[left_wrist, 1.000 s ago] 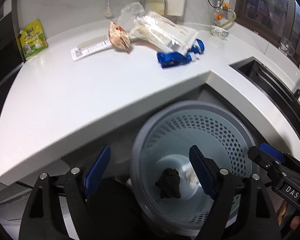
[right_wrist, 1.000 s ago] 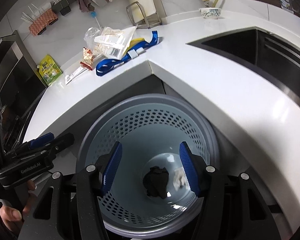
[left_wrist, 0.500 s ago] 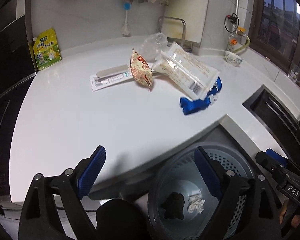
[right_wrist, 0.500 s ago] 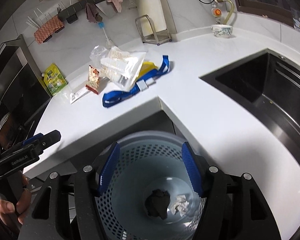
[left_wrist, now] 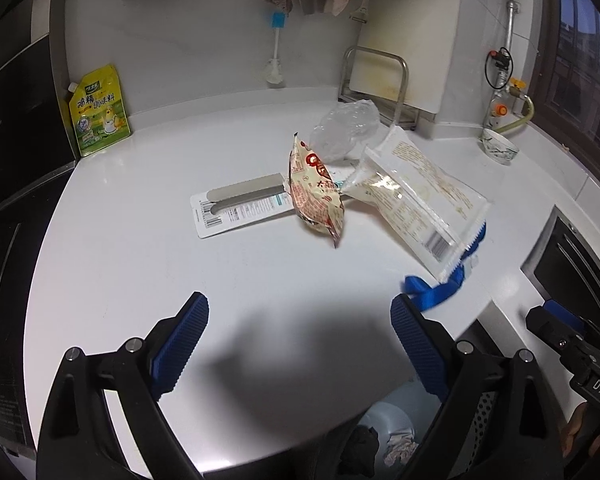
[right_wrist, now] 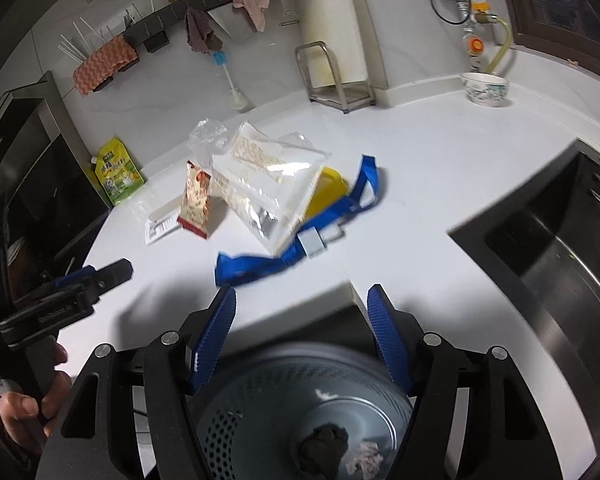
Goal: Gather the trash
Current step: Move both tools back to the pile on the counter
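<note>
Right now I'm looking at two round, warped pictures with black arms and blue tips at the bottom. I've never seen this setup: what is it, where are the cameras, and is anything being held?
There is no robot here. A person carries a hand-held clamp in each hand, and a wide-angle camera on each looks forward along its two blue-padded fingers.

One picture comes from the left gripper; its jaws are wide, with nothing between them. The other comes from the right gripper; its jaws are opening and also empty.

On the white counter lie a red-and-yellow snack wrapper, a clear plastic bag, a crumpled clear bag, a flat white package and a blue strap. Below the counter edge stands a perforated bin holding a dark wad and crumpled paper.
</note>
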Motion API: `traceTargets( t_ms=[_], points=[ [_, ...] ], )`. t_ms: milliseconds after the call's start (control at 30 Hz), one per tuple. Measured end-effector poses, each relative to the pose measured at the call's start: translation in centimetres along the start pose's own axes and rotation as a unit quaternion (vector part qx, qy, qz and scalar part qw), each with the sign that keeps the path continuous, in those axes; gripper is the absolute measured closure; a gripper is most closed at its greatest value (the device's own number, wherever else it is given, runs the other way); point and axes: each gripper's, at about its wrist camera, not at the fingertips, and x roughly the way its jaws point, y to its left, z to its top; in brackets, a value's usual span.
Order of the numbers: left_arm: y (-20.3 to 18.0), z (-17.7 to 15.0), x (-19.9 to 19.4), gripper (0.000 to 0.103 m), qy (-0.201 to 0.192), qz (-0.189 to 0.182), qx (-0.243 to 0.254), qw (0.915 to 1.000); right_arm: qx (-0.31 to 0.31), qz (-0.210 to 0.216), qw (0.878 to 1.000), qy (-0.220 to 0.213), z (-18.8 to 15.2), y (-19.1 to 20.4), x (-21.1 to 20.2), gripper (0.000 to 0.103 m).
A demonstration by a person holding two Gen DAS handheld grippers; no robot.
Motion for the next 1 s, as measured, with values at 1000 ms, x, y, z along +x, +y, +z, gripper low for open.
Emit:
traceTargets(
  t_ms=[1000],
  points=[
    [0.4, 4.5, 7.3, 0.012, 0.018, 0.038, -0.036, 0.9985, -0.174, 0.090, 0.978, 0.075, 11.3, 1.4, 12.0, 0.029]
  ],
)
